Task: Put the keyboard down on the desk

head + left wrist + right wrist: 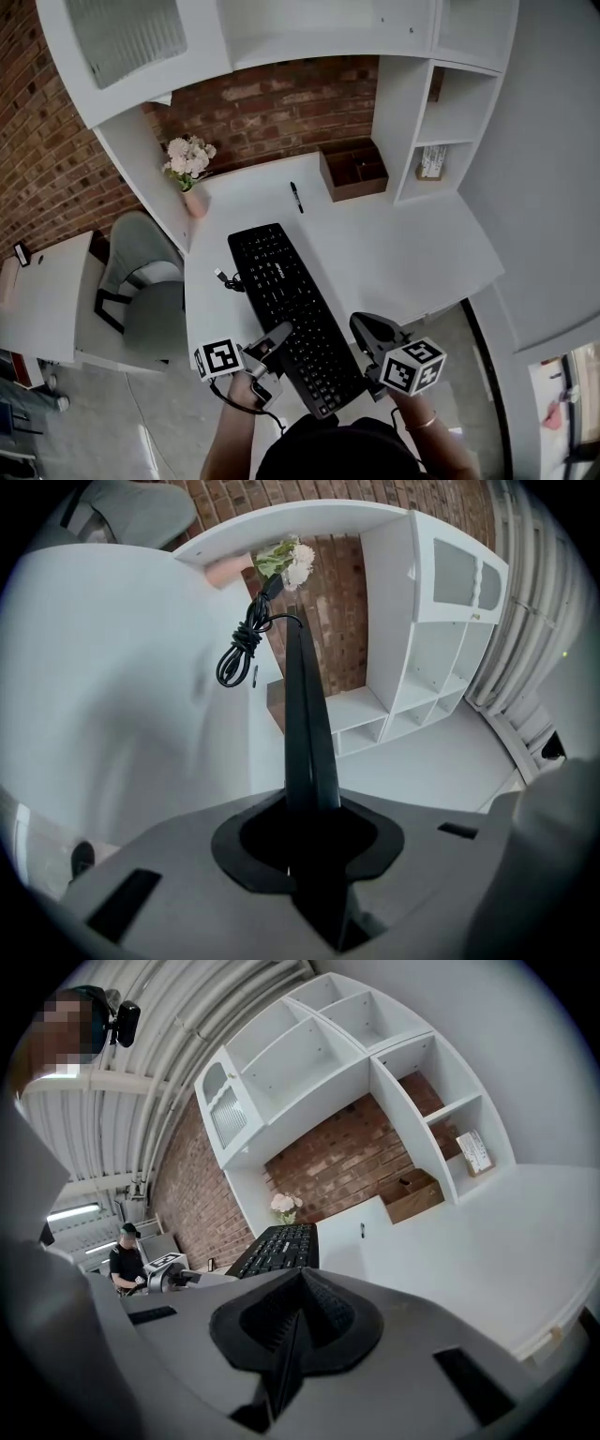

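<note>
Two grippers logged: your left gripper (275, 339) is clamped on the left long edge of the black keyboard (291, 305), near its front end (its own camera sees the board edge-on between the pads, with the coiled cable (239, 653) further along). Your right gripper (362, 325) has its jaws pressed together on nothing, just beside the keyboard's front right corner. Keyboard runs diagonally over the white desk (403, 244), front end at the near edge; whether it rests flat cannot be told.

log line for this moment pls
left tool: shut on keyboard near edge | right tool: shut, empty | keyboard: over desk, near end at front edge | release: not yet
</note>
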A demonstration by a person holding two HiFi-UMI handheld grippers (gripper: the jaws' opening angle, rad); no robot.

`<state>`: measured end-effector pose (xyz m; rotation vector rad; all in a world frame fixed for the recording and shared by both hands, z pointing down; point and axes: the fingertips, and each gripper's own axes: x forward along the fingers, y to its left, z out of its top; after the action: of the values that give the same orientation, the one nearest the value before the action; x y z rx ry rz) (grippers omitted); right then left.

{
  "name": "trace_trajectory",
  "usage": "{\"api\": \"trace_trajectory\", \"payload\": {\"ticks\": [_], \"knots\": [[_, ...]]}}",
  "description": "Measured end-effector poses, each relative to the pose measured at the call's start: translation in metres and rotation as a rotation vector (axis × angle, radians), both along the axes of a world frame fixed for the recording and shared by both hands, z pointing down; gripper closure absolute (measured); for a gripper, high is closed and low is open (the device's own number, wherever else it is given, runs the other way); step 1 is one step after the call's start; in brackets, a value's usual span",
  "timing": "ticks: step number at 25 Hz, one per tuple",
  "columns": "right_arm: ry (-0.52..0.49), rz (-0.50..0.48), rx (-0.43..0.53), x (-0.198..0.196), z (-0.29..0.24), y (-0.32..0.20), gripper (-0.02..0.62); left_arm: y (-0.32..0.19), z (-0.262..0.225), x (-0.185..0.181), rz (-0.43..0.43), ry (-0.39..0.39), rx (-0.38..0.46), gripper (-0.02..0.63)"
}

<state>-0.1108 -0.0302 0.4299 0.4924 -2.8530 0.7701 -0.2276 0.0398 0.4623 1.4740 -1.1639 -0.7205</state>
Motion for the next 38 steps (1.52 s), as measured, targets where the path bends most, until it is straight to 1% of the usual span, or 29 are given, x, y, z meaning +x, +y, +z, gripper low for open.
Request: {"api": "trace_trajectory", "payload": {"ticks": [3,6,12,18,22,26,32,38], "knots": [[0.012,0.020,-0.007,-0.008,0.003,-0.009,0.591,-0.016,0.002,-0.013,0.033,-0.005,-0.005,0.525],[0.030,0.043,-0.014,-0.006,0.008,-0.016,0.591,-0.030,0.006,-0.021,0.085,-0.018,-0.019,0.525],[0.055,0.123,-0.033,0.014,0.018,-0.046,0.591,-0.066,0.008,-0.028,0.235,-0.065,-0.039,0.525],[0.070,0.204,-0.047,0.035,0.026,-0.084,0.591,-0.112,0.009,-0.021,0.396,-0.085,-0.067,0.525],[0.080,0.274,-0.061,0.053,0.033,-0.114,0.591,-0.146,0.009,-0.007,0.506,-0.092,-0.063,0.525],[0.088,0.352,-0.075,0.076,0.038,-0.144,0.591,-0.177,0.016,0.012,0.614,-0.094,-0.092,0.525],[0.102,0.463,-0.104,0.113,0.047,-0.175,0.591,-0.211,0.025,0.054,0.805,-0.086,-0.101,0.525],[0.114,0.560,-0.140,0.147,0.060,-0.191,0.591,-0.228,0.041,0.098,1.006,-0.080,-0.141,0.525]]}}
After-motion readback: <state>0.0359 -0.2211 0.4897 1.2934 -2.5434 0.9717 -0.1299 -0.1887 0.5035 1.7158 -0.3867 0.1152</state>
